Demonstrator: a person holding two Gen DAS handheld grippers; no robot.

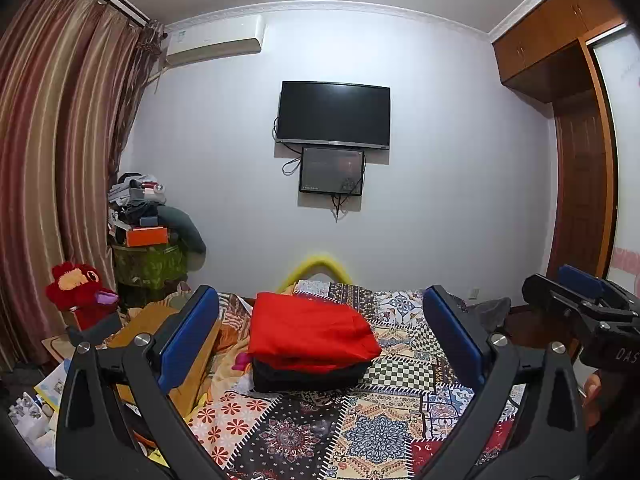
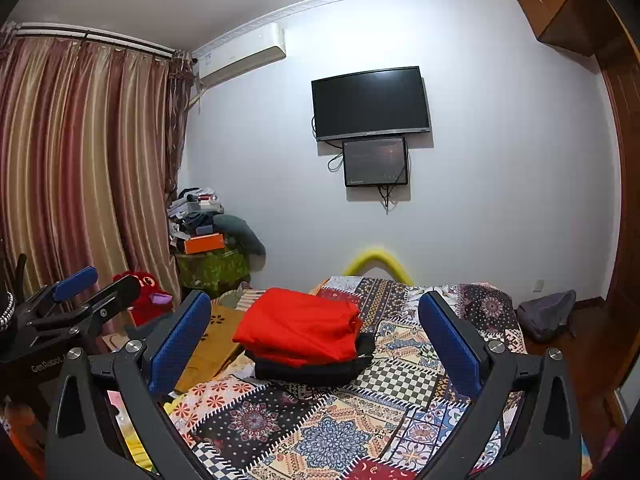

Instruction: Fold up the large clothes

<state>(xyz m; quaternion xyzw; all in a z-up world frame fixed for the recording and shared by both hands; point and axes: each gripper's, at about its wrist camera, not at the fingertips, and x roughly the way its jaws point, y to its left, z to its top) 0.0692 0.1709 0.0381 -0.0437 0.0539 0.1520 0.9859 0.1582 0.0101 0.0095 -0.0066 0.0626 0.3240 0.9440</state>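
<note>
- Both your left gripper (image 1: 320, 340) and right gripper (image 2: 316, 340) hover spread wide, holding nothing.
- The folded red garment (image 1: 310, 330) sits stacked on a folded black garment (image 1: 308, 378) mid-bed (image 1: 360, 432).
- This fold looks finished; fetch the next piece.

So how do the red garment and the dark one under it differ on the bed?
The red garment lies on top, fully in view; the dark garment sits beneath, showing only its front and right edges. The red one is bright, the dark one near black. Both are folded, stacked on the patterned bedspread, with neither gripper touching them.
</note>
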